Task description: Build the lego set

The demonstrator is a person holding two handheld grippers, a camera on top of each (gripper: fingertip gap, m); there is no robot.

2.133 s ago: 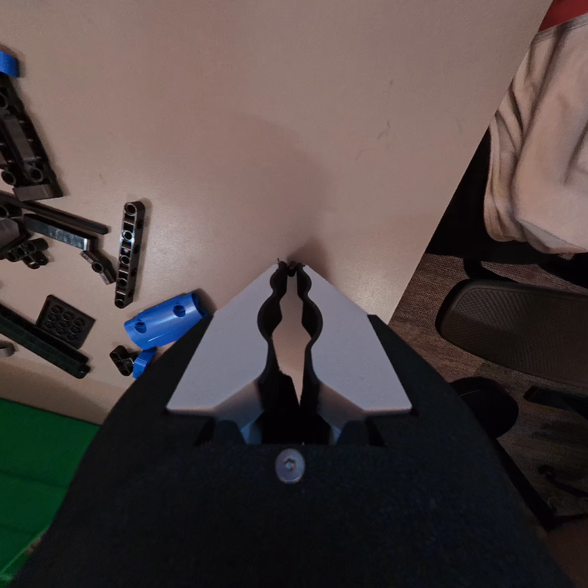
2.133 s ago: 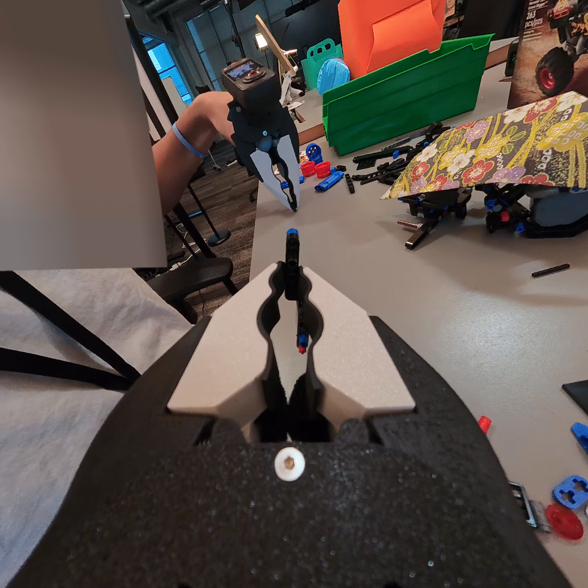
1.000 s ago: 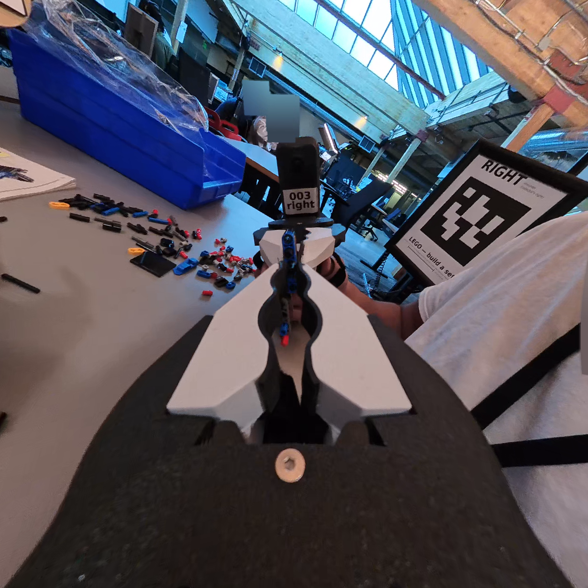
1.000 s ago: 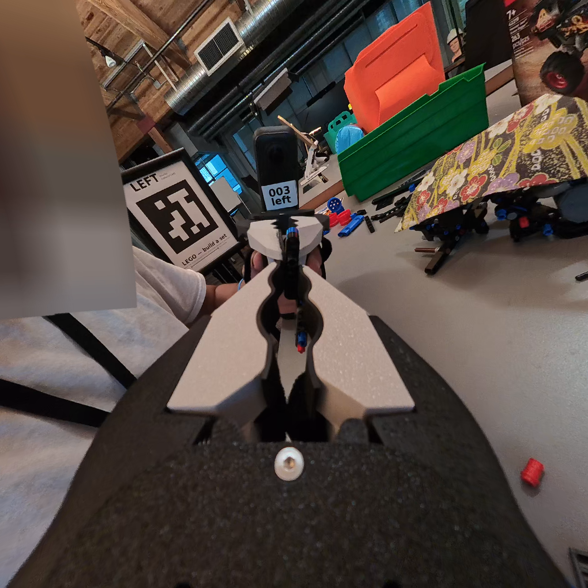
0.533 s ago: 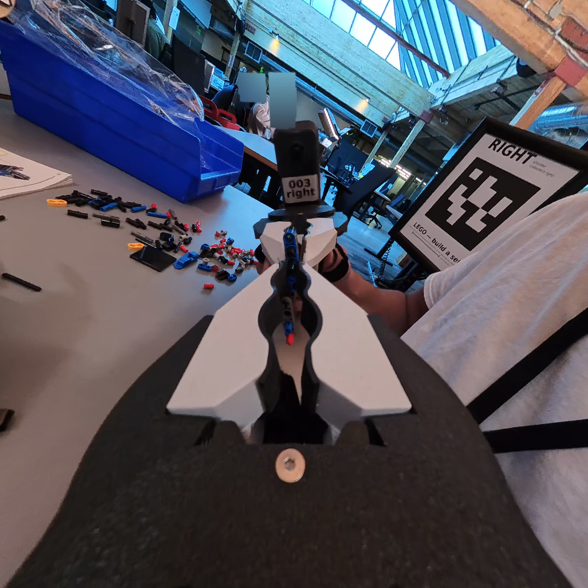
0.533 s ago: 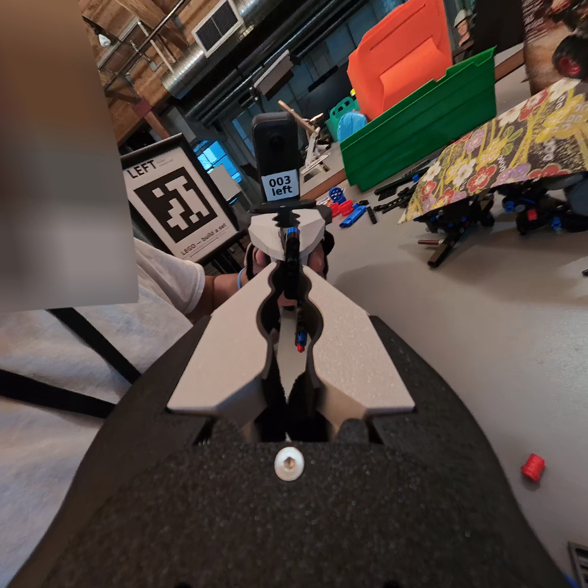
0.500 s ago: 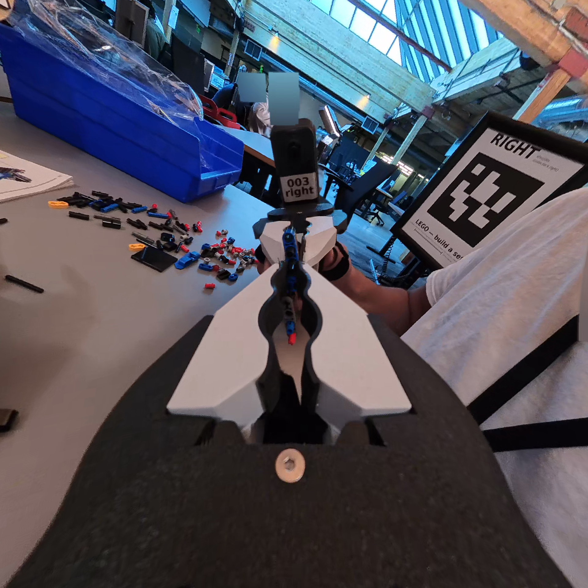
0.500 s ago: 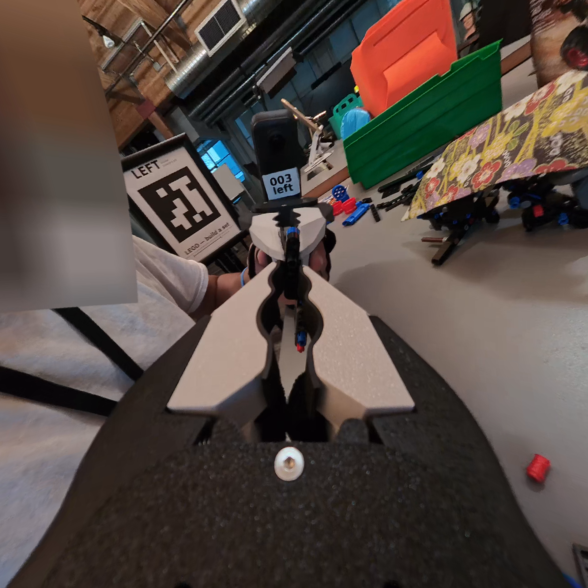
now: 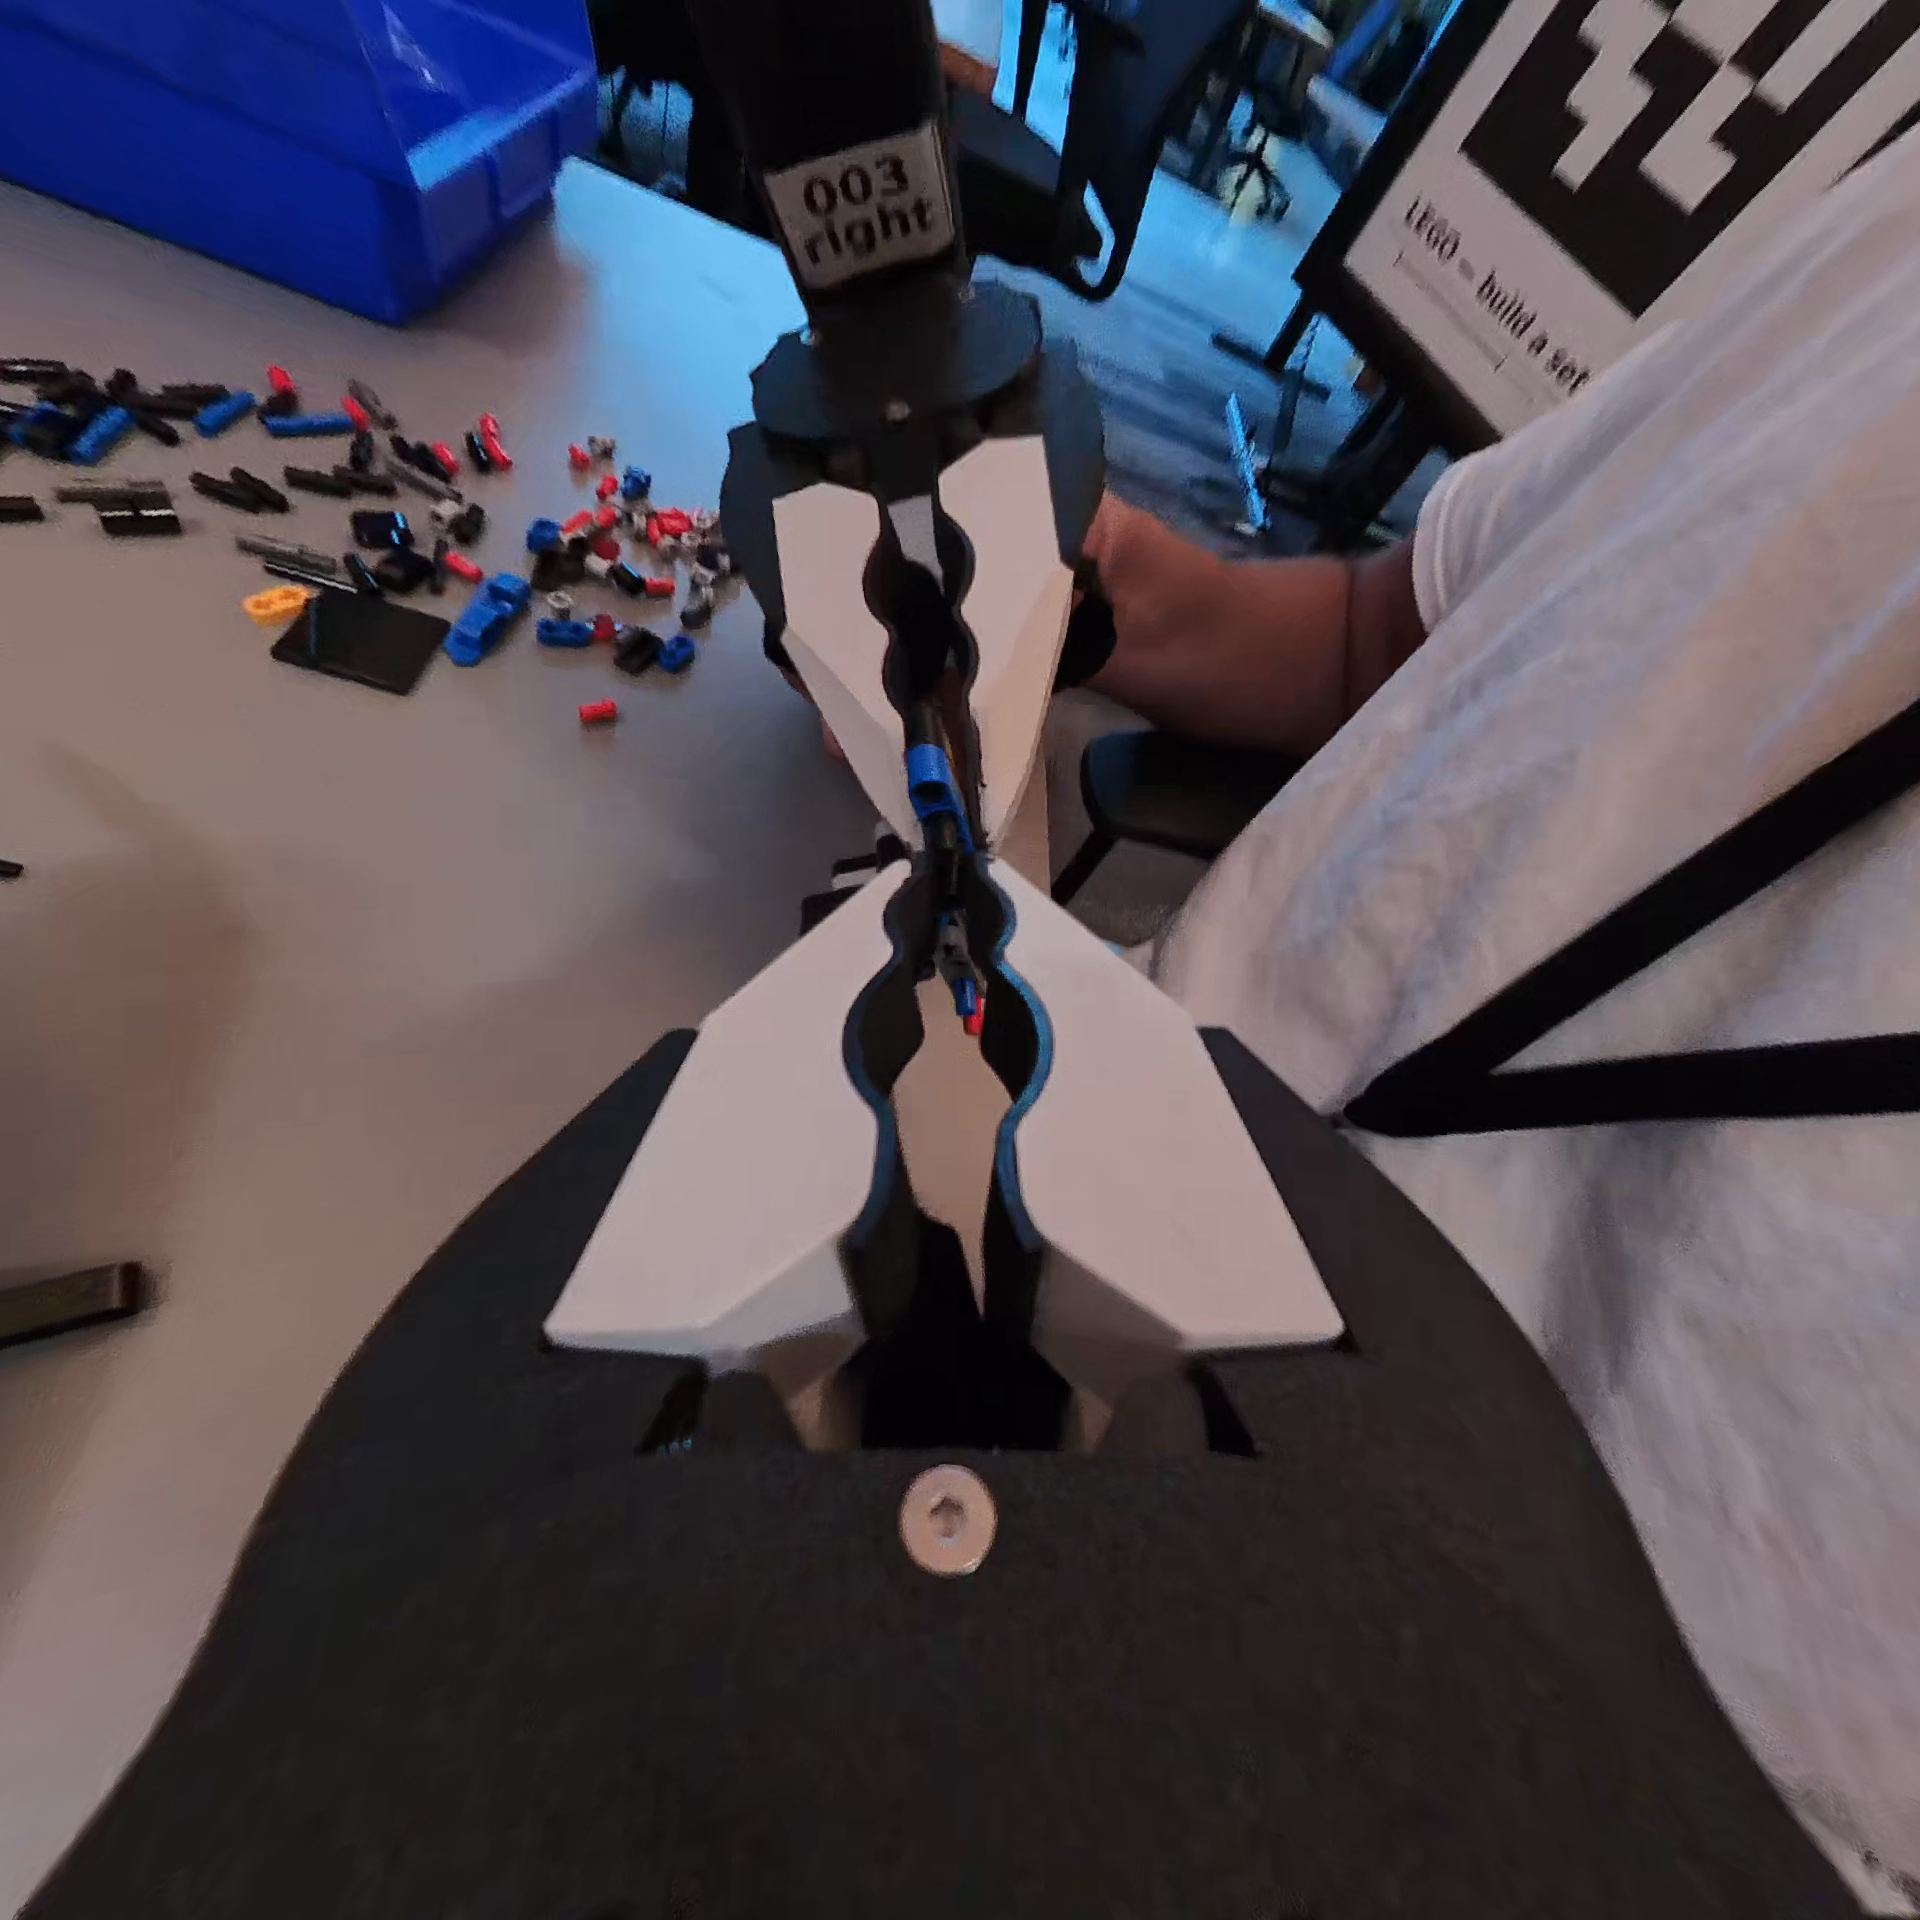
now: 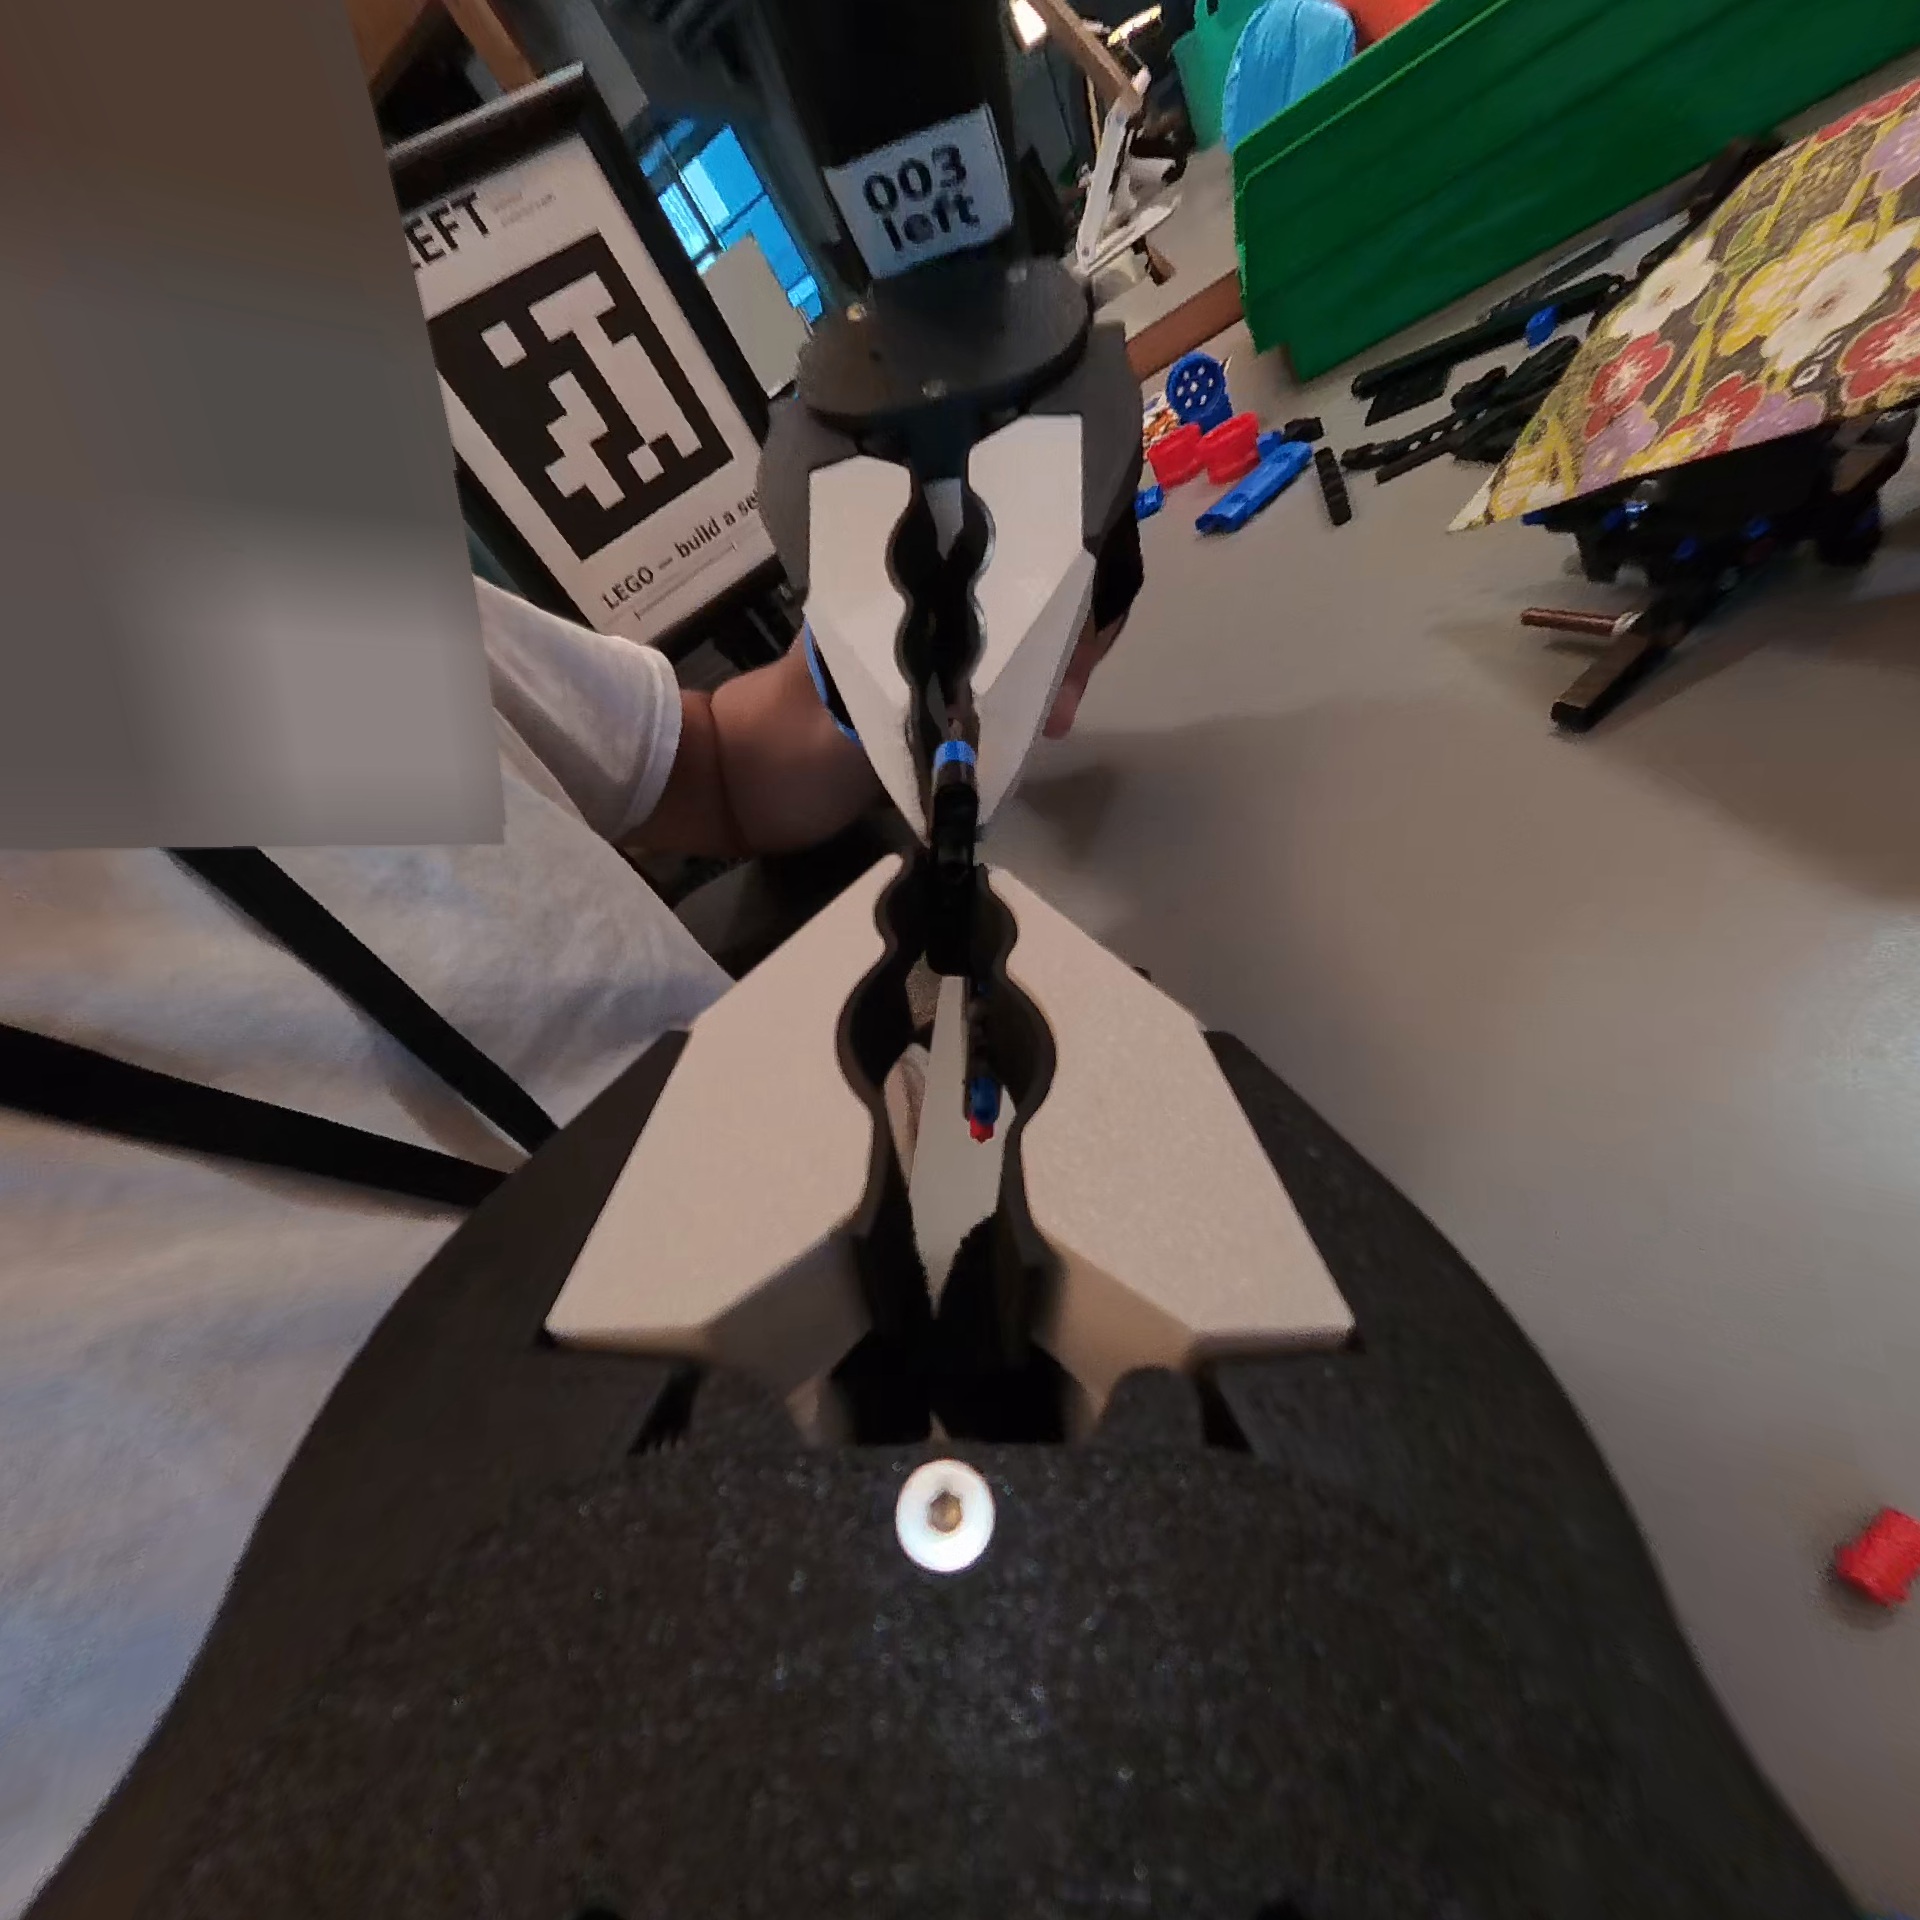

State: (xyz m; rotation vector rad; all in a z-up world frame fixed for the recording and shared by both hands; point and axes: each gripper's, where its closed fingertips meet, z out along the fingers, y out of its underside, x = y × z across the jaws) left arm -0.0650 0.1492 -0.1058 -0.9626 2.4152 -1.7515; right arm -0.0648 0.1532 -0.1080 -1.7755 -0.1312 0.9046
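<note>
grippers tip to tip: left gripper [image 9: 943,883] and right gripper [image 10: 945,878] both pinching black beam [image 10: 953,800].

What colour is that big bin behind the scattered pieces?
The bin is blue, clearest in the left wrist view.

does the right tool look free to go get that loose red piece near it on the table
Probably not yet: the right tool is shut on the black beam, tip to tip with the left tool. The red piece itself lies unobstructed.
</note>
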